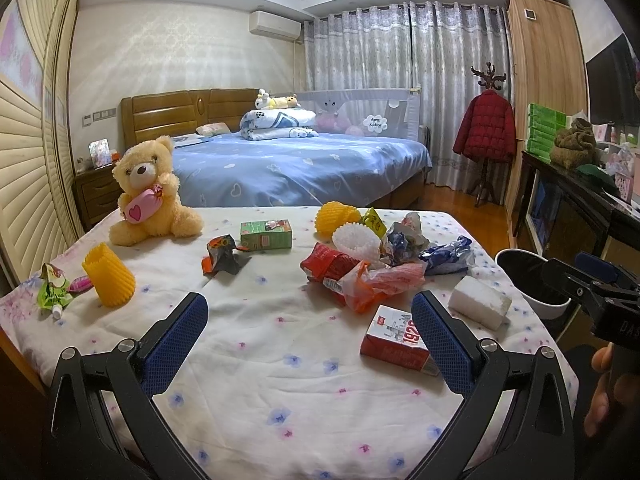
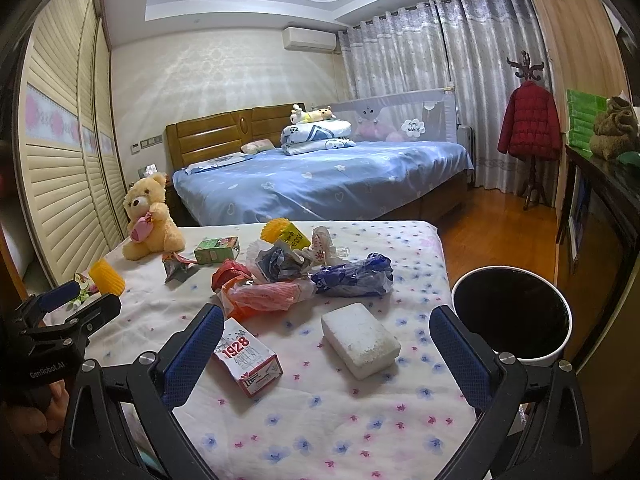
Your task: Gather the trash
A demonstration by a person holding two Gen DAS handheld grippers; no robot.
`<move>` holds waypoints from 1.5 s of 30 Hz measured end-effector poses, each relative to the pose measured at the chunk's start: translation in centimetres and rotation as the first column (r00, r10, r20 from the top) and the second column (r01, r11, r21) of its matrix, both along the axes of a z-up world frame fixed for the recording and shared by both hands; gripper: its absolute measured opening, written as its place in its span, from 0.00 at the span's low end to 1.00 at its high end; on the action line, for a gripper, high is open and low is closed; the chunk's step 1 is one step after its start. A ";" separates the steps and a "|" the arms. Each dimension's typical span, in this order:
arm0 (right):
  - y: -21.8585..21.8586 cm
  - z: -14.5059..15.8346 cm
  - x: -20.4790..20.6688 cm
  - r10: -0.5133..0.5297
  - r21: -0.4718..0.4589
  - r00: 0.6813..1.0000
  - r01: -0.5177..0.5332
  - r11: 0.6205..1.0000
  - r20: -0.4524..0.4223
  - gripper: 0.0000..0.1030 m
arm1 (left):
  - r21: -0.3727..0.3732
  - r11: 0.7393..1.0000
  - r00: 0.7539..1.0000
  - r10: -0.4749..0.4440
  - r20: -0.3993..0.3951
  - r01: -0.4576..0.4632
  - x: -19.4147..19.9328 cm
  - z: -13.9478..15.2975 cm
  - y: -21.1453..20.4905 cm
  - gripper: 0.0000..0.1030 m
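Trash lies scattered on a table with a flowered cloth: a red and white "1928" carton, a white foam block, a heap of crumpled wrappers, a blue bag, a green carton, and yellow foam nets. A black-lined white bin stands off the table's right edge. My left gripper is open and empty above the near table. My right gripper is open and empty, with the carton and foam block between its fingers' lines.
A yellow teddy bear sits at the table's far left. A green pouch lies at the left edge. Beyond stands a blue bed, a coat stand with a red jacket, and a dark sideboard on the right.
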State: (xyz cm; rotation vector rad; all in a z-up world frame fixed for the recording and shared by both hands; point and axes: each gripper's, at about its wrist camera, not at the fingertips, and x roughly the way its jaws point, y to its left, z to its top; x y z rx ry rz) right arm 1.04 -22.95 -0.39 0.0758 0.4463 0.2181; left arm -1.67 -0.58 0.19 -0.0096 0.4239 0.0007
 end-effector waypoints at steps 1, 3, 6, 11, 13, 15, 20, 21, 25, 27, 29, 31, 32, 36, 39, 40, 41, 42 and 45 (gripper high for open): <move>0.0 0.0 0.0 0.000 0.000 1.000 0.000 1.000 -0.001 1.00 | 0.001 1.000 1.000 0.000 -0.001 0.000 0.0 0.0 0.1 1.00; 0.0 0.0 0.0 0.001 0.000 1.000 -0.001 1.000 -0.001 1.00 | -0.001 1.000 1.000 0.000 0.001 0.000 0.0 0.0 0.0 1.00; 0.0 0.0 0.0 -0.001 -0.001 1.000 0.001 1.000 0.000 1.00 | -0.001 1.000 1.000 0.000 0.001 0.000 0.0 0.0 0.0 1.00; 0.0 0.0 0.0 0.000 -0.003 1.000 0.000 1.000 -0.001 1.00 | 0.001 1.000 1.000 -0.001 -0.001 0.001 0.0 -0.1 -0.1 1.00; -0.1 0.0 0.0 -0.001 -0.002 1.000 0.001 1.000 -0.002 1.00 | 0.003 1.000 1.000 -0.003 -0.008 0.003 0.1 -0.3 -0.2 1.00; -0.4 -0.1 0.2 -0.003 0.005 1.000 0.003 1.000 -0.008 1.00 | 0.002 1.000 1.000 -0.006 -0.018 0.006 0.3 -0.5 -0.6 1.00; -1.7 -0.8 1.7 0.008 0.013 0.998 -0.008 1.000 -0.060 1.00 | -0.026 0.999 0.996 -0.045 -0.078 0.043 1.4 -1.6 -1.5 1.00; -2.0 -1.1 2.0 0.015 0.015 0.997 -0.014 1.000 -0.076 1.00 | -0.027 0.998 0.994 -0.056 -0.095 0.053 1.7 -2.0 -1.8 1.00; -2.9 -2.6 3.6 0.040 0.011 0.989 -0.039 0.999 -0.144 1.00 | -0.031 0.995 0.982 -0.098 -0.164 0.094 2.8 -3.6 -3.6 1.00; -3.2 -3.5 4.3 0.059 0.017 0.982 -0.056 0.998 -0.180 0.99 | -0.032 0.993 0.975 -0.117 -0.189 0.113 3.2 -4.3 -4.4 1.00; -3.5 -4.4 5.0 0.069 0.016 0.974 -0.067 0.998 -0.217 0.99 | -0.025 0.990 0.966 -0.138 -0.217 0.136 3.7 -5.1 -5.6 1.00; -3.9 -5.3 5.6 0.073 0.016 0.966 -0.071 0.997 -0.249 0.99 | -0.010 0.988 0.960 -0.151 -0.237 0.153 4.2 -5.8 -6.5 1.00; -4.2 -5.6 5.8 0.072 0.019 0.963 -0.070 0.997 -0.260 0.99 | -0.001 0.987 0.955 -0.158 -0.252 0.163 4.5 -6.3 -7.1 1.00; -4.9 -6.1 6.1 0.066 0.027 0.958 -0.061 0.998 -0.278 0.99 | 0.037 0.986 0.945 -0.142 -0.294 0.160 5.9 -7.6 -8.6 1.00; -5.3 -6.3 6.4 0.066 0.039 0.954 -0.057 0.998 -0.291 0.99 | 0.060 0.990 0.937 -0.101 -0.335 0.128 6.9 -8.5 -8.6 1.00; -5.3 -6.5 6.5 0.070 0.042 0.953 -0.060 0.997 -0.295 0.99 | 0.060 0.991 0.935 -0.090 -0.344 0.118 7.0 -8.6 -8.3 1.00; -5.2 -6.6 6.7 0.071 0.041 0.952 -0.061 0.997 -0.298 0.99 | 0.057 0.993 0.934 -0.079 -0.350 0.105 7.2 -8.7 -7.8 1.00; -5.1 -6.8 6.8 0.073 0.041 0.951 -0.064 0.997 -0.302 0.99 | 0.057 0.995 0.934 -0.060 -0.353 0.086 7.3 -8.6 -7.1 1.00; -4.7 -7.2 7.3 0.090 0.048 0.946 -0.079 0.996 -0.313 0.99 | 0.071 0.997 0.940 0.001 -0.342 0.025 7.2 -8.4 -5.0 1.00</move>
